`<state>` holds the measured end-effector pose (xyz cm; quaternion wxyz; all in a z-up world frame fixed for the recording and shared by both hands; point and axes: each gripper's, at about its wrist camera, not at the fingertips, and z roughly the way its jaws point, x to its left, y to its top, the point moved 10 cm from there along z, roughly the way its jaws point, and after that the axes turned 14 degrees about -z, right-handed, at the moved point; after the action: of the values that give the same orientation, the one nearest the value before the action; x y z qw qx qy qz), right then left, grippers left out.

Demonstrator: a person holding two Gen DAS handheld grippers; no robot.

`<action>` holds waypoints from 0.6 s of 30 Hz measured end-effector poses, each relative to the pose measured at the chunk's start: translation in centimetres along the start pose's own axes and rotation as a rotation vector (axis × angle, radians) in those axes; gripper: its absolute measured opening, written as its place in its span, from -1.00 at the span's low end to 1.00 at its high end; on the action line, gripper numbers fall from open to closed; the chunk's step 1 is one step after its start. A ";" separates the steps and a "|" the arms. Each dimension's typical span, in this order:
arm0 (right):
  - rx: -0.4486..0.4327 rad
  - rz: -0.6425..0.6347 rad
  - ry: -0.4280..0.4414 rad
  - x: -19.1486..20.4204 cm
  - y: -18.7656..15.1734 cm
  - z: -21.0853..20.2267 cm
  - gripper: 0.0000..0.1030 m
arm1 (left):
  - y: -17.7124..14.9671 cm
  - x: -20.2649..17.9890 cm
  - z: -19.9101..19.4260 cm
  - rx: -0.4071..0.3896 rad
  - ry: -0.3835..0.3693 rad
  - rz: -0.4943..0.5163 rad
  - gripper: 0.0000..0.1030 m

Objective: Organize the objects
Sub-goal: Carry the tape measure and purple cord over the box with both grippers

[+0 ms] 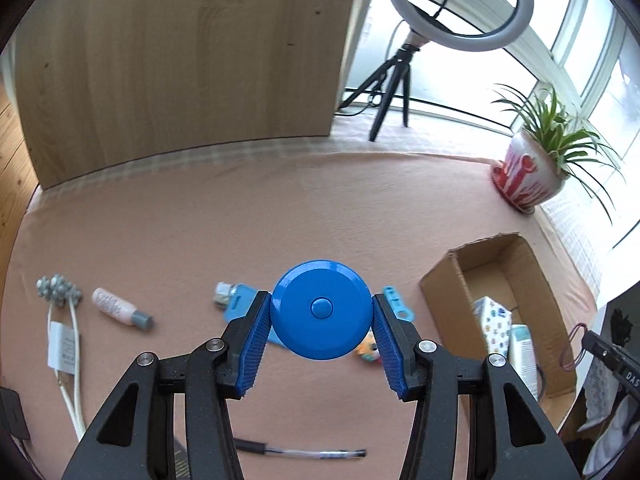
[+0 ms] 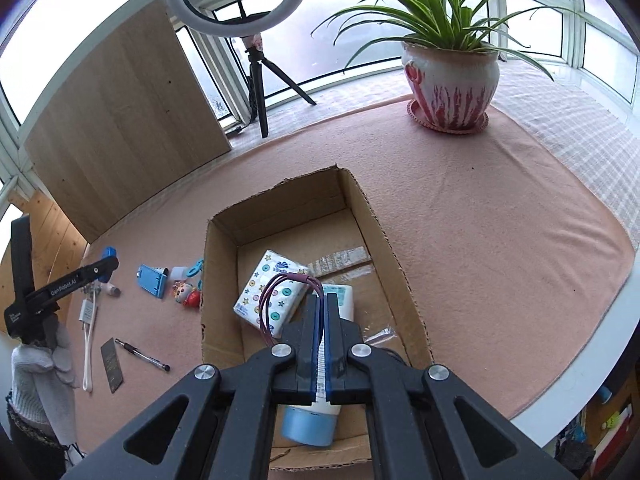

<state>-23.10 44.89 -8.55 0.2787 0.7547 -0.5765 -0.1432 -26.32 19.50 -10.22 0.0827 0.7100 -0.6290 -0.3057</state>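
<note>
My left gripper (image 1: 320, 307) is shut on a round blue case with a centre button (image 1: 320, 314), a pad pressed on each side, held above the pink cloth. The right wrist view shows it at far left (image 2: 107, 261), held by a gloved hand (image 2: 36, 364). My right gripper (image 2: 322, 299) is shut on purple elastic hair bands (image 2: 280, 285), whose loops hang from the fingertips over the open cardboard box (image 2: 376, 216). Under them in the box lie a patterned tissue pack (image 2: 264, 292) and a white tube with a blue cap (image 2: 308, 426).
Loose on the cloth: a pink bottle (image 1: 120, 308), a grey knobbly roller with white cord (image 1: 58, 290), a pen (image 1: 304, 452), a blue holder (image 2: 152, 280), a small toy figure (image 2: 186, 294). Behind stand a potted plant (image 2: 448, 88), a ring light tripod (image 2: 260, 80) and a wooden board (image 1: 180, 52).
</note>
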 end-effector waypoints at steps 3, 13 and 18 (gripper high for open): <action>0.010 0.006 -0.001 -0.8 -0.6 0.1 -0.97 | 0.0 -4.5 0.8 0.010 -0.042 0.047 0.04; 0.042 0.025 0.023 -1.5 -2.2 0.9 -0.97 | -1.7 -17.1 4.6 0.065 -0.136 0.181 0.04; 0.050 0.020 0.031 -1.5 -2.5 1.2 -0.96 | -3.1 -21.2 6.3 0.088 -0.149 0.231 0.04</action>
<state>-22.25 46.45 -11.11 0.2703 0.7577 -0.5830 -0.1142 -27.53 41.80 -9.83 0.0390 0.6110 -0.7239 -0.3182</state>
